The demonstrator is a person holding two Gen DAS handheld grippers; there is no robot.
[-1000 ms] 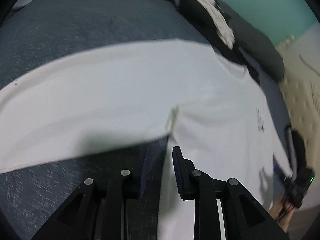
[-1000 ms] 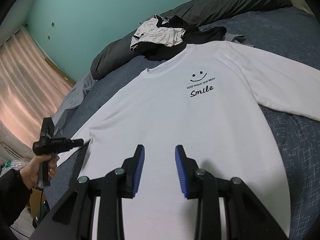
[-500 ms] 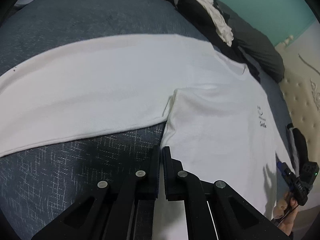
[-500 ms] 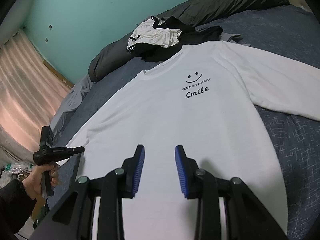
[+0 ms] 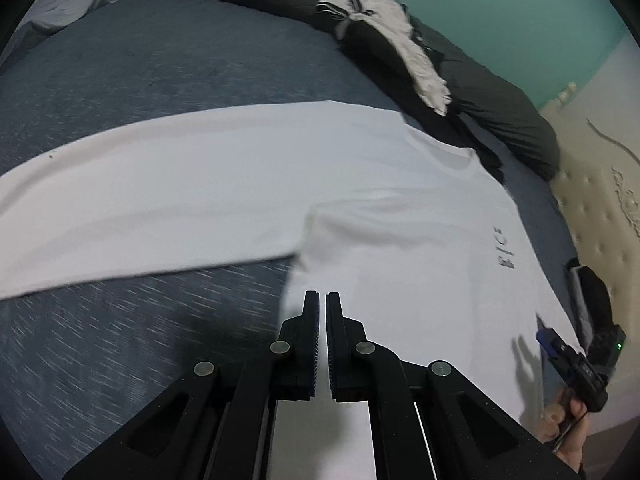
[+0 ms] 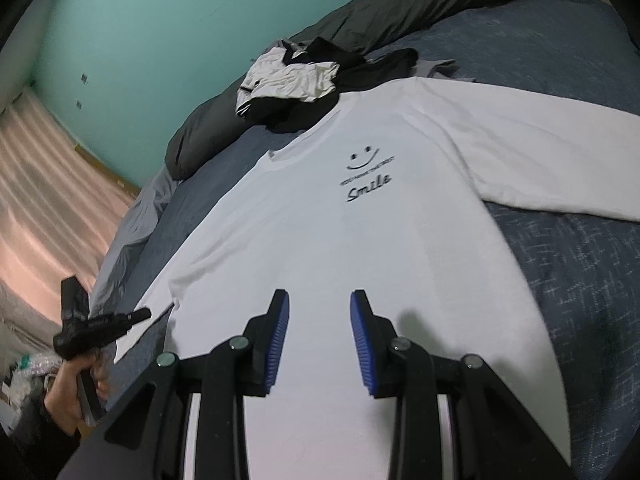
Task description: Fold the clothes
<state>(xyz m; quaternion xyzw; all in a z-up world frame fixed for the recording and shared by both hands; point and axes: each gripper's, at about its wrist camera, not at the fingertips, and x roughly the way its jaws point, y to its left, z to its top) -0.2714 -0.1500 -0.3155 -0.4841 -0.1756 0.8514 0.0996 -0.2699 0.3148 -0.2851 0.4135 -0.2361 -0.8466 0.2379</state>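
A white long-sleeved shirt (image 5: 400, 208) with a smiley and "Smile" print (image 6: 366, 188) lies flat, front up, on the blue bed cover (image 5: 120, 320). Both sleeves are spread out sideways; one shows in the left wrist view (image 5: 160, 192), the other in the right wrist view (image 6: 540, 152). My left gripper (image 5: 322, 298) is shut and hovers over the shirt's side edge just below the armpit; I see no cloth between its fingers. My right gripper (image 6: 319, 300) is open above the shirt's lower body with nothing in it.
A heap of black and white clothes (image 6: 292, 76) lies past the collar against a dark grey duvet (image 6: 400, 4). A cream tufted headboard (image 5: 600, 208) edges the bed. A hand (image 6: 68, 400) holds the left gripper near a pink curtain (image 6: 48, 200).
My left gripper went from open near the armpit to shut and has drawn back along the shirt's side. The right gripper has stayed open over the shirt, shifting only slightly.
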